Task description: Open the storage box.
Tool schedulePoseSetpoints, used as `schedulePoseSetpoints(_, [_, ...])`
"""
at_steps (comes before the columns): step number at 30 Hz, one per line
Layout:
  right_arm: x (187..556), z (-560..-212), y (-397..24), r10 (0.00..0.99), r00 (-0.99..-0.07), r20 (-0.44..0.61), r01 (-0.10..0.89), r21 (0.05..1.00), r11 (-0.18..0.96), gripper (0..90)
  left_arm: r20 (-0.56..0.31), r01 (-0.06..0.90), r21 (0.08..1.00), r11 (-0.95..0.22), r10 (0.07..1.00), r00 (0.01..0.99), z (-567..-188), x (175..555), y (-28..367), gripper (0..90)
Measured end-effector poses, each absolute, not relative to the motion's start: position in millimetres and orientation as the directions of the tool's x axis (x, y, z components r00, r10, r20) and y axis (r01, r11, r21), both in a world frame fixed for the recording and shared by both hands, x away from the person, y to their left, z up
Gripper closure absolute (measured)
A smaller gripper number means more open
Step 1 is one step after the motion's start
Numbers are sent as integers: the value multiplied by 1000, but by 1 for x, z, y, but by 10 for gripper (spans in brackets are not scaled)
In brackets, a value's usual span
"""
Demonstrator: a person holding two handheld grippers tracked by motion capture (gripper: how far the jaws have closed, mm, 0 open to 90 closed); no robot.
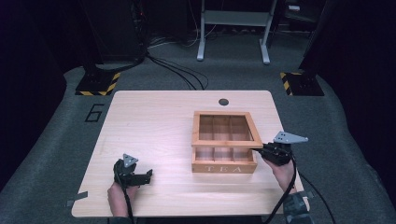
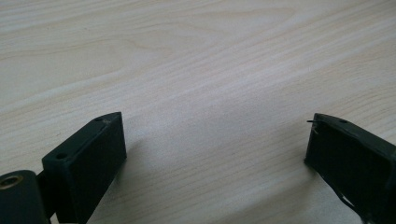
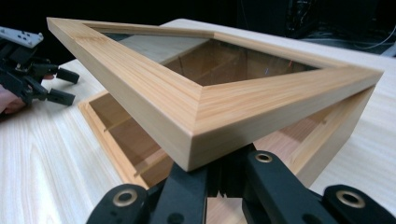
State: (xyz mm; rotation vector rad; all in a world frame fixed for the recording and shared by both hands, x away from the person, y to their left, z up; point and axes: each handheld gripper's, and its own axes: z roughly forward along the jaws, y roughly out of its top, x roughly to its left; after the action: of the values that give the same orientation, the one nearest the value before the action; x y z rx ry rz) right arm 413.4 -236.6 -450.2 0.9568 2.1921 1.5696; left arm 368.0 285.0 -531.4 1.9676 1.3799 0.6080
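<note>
A wooden tea box point(image 1: 224, 167) marked TEA stands right of the table's middle, its inside split into compartments point(image 3: 126, 135). Its windowed lid point(image 1: 226, 128) is tilted up at the front, hinged along the far side. My right gripper point(image 1: 264, 148) is at the box's front right corner, shut on the corner of the lid point(image 3: 194, 140), which sits between the black fingers point(image 3: 187, 186) and is held above the base. My left gripper point(image 1: 148, 176) rests low at the front left of the table point(image 1: 154, 126), open, with only bare wood between its fingers point(image 2: 93, 158). The left gripper point(image 3: 63, 86) also appears far off in the right gripper view.
A round cable hole point(image 1: 223, 101) lies near the table's far edge. Beyond the table are black cables point(image 1: 177, 70), a grey stand point(image 1: 233, 28) and two bases with yellow-black tape point(image 1: 98, 84). Bare wood lies between the two grippers.
</note>
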Motion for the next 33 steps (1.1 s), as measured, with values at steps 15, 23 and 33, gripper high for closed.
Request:
schedulePoseSetpoints(15, [401,-477,-238,664,-728,171,391,899,198,890,6,639,733,-234,941,338,-531,368,285,47])
schedulePoseSetpoints(23, [396,-485,-239,669,-722,175,401,894,199,892,6,639,732,-234,941,338,-531,368,285,47])
schedulePoseSetpoints(33, [391,-485,-237,679,-716,163,389,901,194,895,7,639,732,-235,941,338,-531,368,285,48])
